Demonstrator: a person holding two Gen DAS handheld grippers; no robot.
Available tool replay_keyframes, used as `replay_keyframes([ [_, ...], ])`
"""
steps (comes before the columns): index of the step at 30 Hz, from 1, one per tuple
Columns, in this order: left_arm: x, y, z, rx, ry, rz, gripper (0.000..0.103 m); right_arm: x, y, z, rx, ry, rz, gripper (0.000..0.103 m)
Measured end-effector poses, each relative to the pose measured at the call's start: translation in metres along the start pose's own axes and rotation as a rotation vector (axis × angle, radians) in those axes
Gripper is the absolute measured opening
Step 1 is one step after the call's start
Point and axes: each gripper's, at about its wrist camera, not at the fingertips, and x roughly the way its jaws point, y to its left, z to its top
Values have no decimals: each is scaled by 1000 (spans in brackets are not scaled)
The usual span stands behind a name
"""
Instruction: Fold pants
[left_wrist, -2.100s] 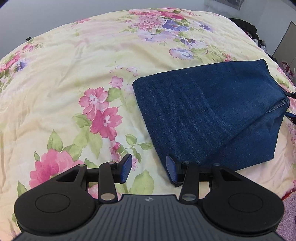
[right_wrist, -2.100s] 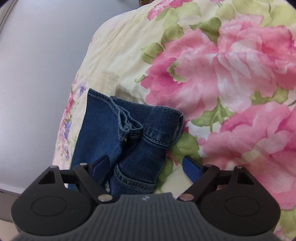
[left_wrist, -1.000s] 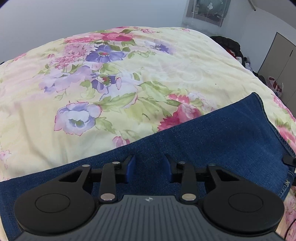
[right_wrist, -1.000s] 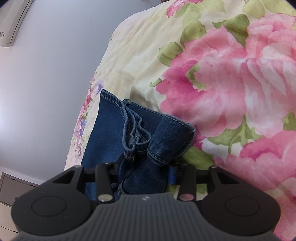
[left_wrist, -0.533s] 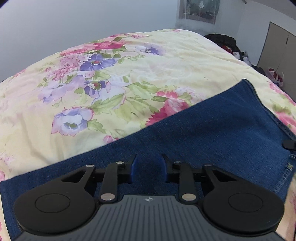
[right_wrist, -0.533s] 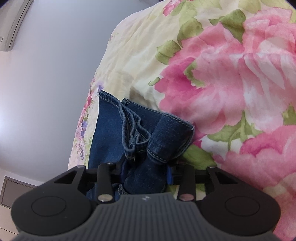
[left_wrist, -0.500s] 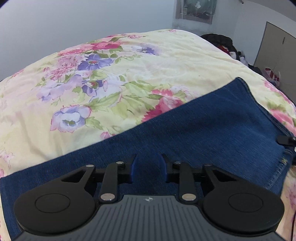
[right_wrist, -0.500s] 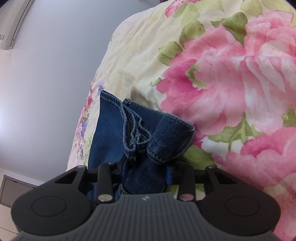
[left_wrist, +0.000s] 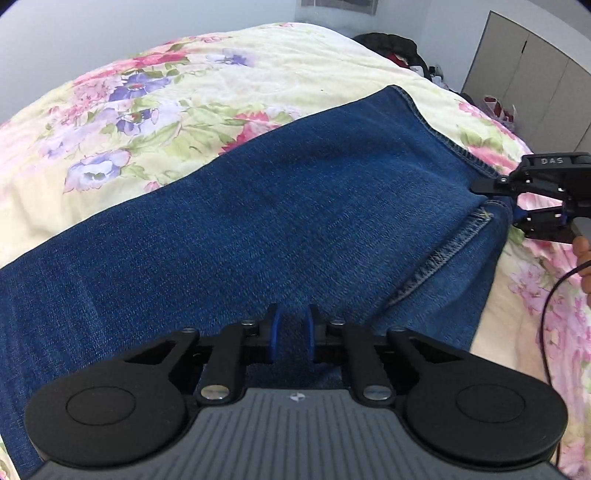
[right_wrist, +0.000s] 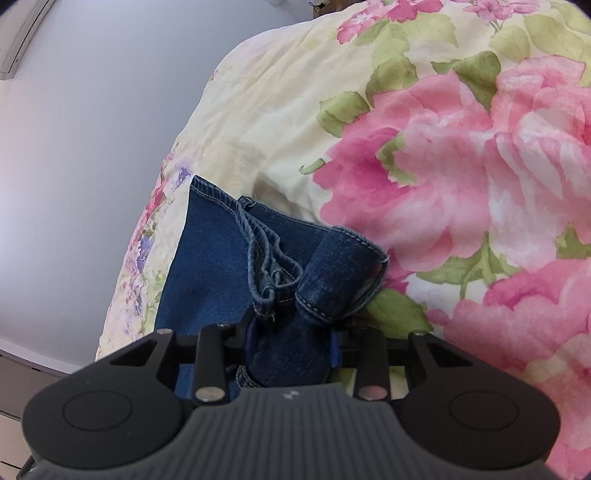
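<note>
Denim pants (left_wrist: 295, 221) on quilt (left_wrist: 258, 74); left gripper (left_wrist: 291, 334) fingers closing on fold | right gripper (right_wrist: 291, 349) fingers closing on bunched waistband

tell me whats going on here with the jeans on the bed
A person is folding dark blue denim jeans on a bed with a cream quilt printed with pink flowers, holding a gripper in each hand. The left gripper is closing on the denim between its jaws. The right gripper is closing around a bunched wad of the waistband end.
</note>
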Motion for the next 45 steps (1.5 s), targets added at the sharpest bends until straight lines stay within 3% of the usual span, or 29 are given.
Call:
replay_keyframes([
  [4,-31,18,2,-35,-3,-68,19,-3,13,1,-32,-14,-26,25],
  [7,-66,36,1,-23,-55,4,19,-12,33,2,-102,-38,-50,19],
  [15,-151,111,-25,-110,-125,174,20,-48,115,-11,-338,-146,-96,10],
  [24,-200,176,-76,-199,-159,275,23,-70,252,-76,-649,-232,-64,8],
  [29,-216,205,-103,-245,-160,305,23,-50,330,-149,-861,-181,-38,8],
  [32,-222,220,-117,-260,-151,314,23,-19,358,-213,-1021,-114,-40,8],
  [35,-225,230,-129,-268,-138,321,24,22,362,-281,-1156,11,-40,8],
  [39,-225,243,-143,-288,-126,315,25,71,336,-363,-1317,197,-62,8],
  [42,-223,251,-149,-310,-127,280,26,80,318,-386,-1415,181,-76,9],
  [45,-218,254,-151,-340,-132,225,29,80,318,-377,-1404,227,-29,21],
])
